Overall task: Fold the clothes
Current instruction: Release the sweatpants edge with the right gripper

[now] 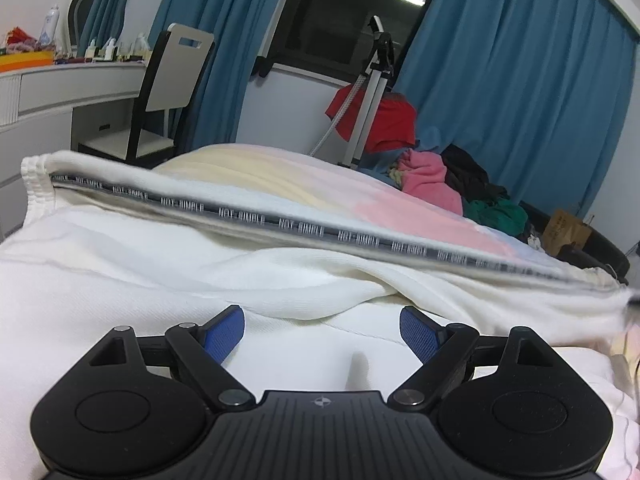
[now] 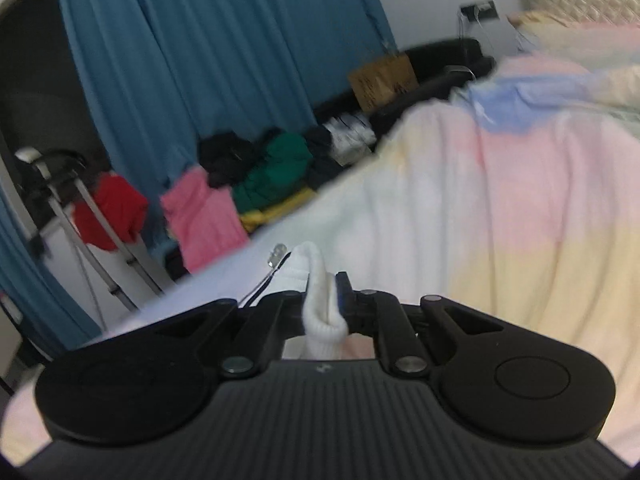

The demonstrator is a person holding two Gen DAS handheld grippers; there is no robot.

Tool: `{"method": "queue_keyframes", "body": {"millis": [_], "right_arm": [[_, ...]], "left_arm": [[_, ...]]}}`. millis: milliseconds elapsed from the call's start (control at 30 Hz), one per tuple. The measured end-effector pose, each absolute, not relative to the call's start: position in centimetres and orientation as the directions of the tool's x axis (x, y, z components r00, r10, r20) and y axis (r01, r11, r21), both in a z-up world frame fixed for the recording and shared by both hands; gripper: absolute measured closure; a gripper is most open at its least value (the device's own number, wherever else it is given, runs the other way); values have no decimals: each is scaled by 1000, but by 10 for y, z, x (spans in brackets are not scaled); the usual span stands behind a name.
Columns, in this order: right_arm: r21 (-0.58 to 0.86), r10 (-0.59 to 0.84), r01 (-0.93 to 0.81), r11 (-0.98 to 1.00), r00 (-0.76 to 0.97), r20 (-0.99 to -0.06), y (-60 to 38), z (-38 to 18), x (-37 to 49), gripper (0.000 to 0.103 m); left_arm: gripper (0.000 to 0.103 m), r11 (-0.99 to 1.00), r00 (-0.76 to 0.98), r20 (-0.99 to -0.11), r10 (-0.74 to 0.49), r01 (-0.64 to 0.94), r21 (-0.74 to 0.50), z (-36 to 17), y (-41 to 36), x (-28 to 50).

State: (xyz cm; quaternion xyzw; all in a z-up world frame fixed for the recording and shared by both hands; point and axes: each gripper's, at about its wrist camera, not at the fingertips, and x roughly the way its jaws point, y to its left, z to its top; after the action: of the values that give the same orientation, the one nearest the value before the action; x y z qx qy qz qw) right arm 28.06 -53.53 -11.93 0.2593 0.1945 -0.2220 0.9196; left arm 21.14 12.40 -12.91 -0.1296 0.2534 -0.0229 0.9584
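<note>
A white garment (image 1: 168, 264) with a grey lettered waistband strip (image 1: 248, 218) is stretched across the left wrist view, lying on a pastel blanket (image 1: 420, 216). My left gripper (image 1: 322, 330) is open, its blue pads (image 1: 222, 334) resting on the white cloth with nothing between them. My right gripper (image 2: 324, 300) is shut on a bunched white corner of the garment (image 2: 320, 300), with a dark drawstring (image 2: 272, 270) hanging beside it, above the pastel blanket (image 2: 500, 208).
A pile of clothes, pink (image 1: 430, 180), green (image 1: 496, 214), black and red (image 1: 384, 120), lies beyond the bed by blue curtains (image 1: 520, 92). A tripod (image 1: 372, 92), a chair (image 1: 168, 88) and a dressing table (image 1: 60, 80) stand behind. A cardboard box (image 2: 380, 76) sits at the bed's side.
</note>
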Motion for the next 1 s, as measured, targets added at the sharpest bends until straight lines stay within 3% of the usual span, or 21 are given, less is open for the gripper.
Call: {"method": "queue_keyframes", "body": {"millis": [133,200,267,333,433,533,800,900,1000], "right_arm": [[360,-295,578,733,746,-597,-540,-174,273,89],[365,-296,580,729,747,-595,-537,-179,266,88],[337,-316,589,735,737,-598,-532,-173,262,81],[287,-349,599,747,721,-598,-525,-157,258,55],[257,-367,572,779,748,-553,-507,-129,238,29],[254,-329,503,826,796,-508,-481,-101,215,28],[200,-139,270,942,855,-500,-371,-55,134,29],[211,-54,172,962,880,-472,-340,-47,101,29],[239,18,100,966,895,-446,-328,-47,77,29]], "left_arm": [[17,972,883,-459,-95,-18,-235,-121,123,205],[16,974,889,-449,-92,-13,-225,-118,121,203],[16,977,891,-444,-91,-6,-212,-114,119,202],[16,980,894,-438,-92,3,-200,-111,116,200],[16,982,898,-428,-101,21,-188,-106,110,193],[16,981,902,-416,-115,37,-190,-100,106,183],[16,978,915,-380,-138,66,-197,-77,104,135],[6,978,916,-378,-136,63,-201,-73,103,113],[4,982,911,-394,-117,48,-183,-73,101,100]]}}
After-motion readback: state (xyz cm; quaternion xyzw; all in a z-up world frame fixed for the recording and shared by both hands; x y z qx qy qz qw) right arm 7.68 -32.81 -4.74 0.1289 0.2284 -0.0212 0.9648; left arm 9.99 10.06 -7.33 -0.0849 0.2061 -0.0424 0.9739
